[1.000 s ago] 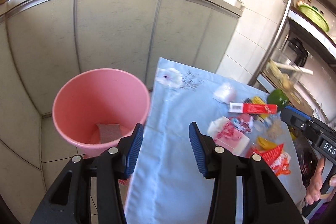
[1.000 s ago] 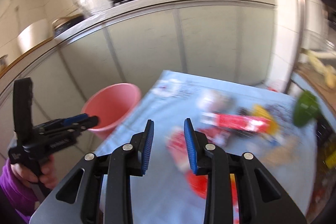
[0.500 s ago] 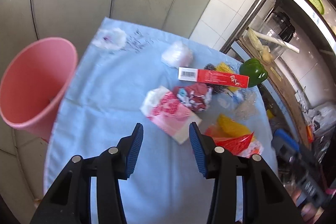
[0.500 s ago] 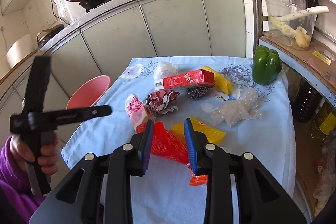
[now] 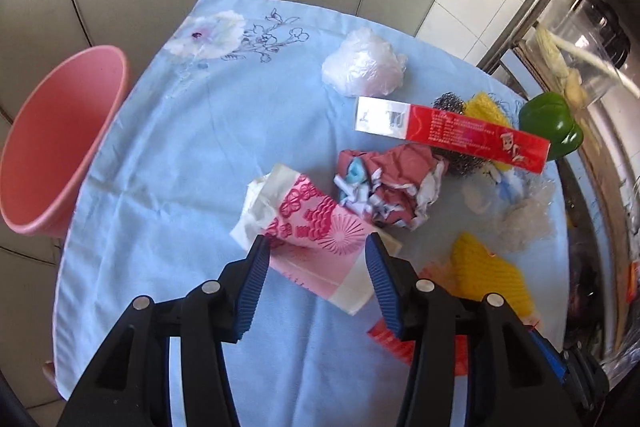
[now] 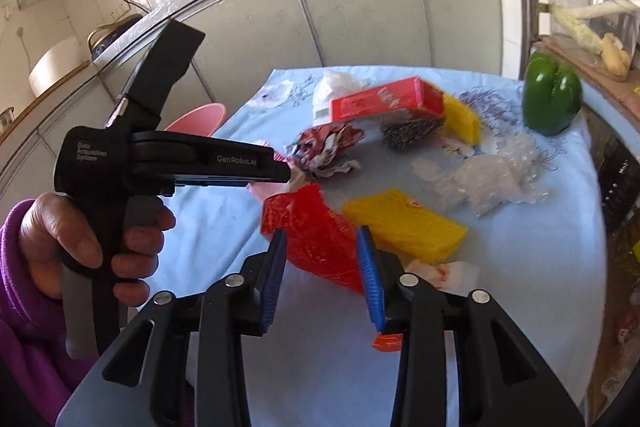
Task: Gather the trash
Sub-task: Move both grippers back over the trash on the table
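Bare cloth (image 5: 172,155) lay open between bucket (image 5: 60,147) and pink wrapper (image 5: 316,239); right half crowded: crumpled paper (image 5: 392,187), red box (image 5: 452,133), sponge (image 6: 404,223), red bag (image 6: 316,239) packed close.

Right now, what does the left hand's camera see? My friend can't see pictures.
The open left gripper straddles a pink-patterned tissue packet on a blue tablecloth. Behind it lie crumpled paper, a red box and a green pepper; a pink bucket stands left.
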Demonstrator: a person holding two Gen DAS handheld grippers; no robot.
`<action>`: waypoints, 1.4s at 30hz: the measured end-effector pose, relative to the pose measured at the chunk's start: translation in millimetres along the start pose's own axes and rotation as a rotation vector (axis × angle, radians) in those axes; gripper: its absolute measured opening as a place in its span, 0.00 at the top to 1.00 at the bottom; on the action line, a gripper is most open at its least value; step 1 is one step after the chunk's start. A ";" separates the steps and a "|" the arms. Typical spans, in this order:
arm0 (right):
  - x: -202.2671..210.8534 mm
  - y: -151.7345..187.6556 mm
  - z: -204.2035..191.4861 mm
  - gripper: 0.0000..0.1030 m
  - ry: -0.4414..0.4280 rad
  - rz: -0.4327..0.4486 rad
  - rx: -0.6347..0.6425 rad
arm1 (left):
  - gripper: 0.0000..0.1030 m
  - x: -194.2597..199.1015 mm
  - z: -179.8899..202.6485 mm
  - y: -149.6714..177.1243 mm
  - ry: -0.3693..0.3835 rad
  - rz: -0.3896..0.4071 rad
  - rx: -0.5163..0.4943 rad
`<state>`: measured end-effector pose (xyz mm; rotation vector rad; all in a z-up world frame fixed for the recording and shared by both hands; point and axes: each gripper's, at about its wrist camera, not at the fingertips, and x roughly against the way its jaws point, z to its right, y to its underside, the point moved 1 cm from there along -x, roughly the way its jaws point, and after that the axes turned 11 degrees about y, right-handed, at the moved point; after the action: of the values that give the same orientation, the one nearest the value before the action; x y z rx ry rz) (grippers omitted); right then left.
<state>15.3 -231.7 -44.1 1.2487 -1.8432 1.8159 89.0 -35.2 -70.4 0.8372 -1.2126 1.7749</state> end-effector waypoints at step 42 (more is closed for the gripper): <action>15.5 17.0 56.8 0.64 -0.037 -0.089 -0.085 | 0.53 21.5 -60.9 -46.2 0.086 0.069 0.145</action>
<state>14.9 -292.0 -54.9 1.3194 -1.8330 1.6621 115.7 37.4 -52.6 0.8011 -1.0789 1.9528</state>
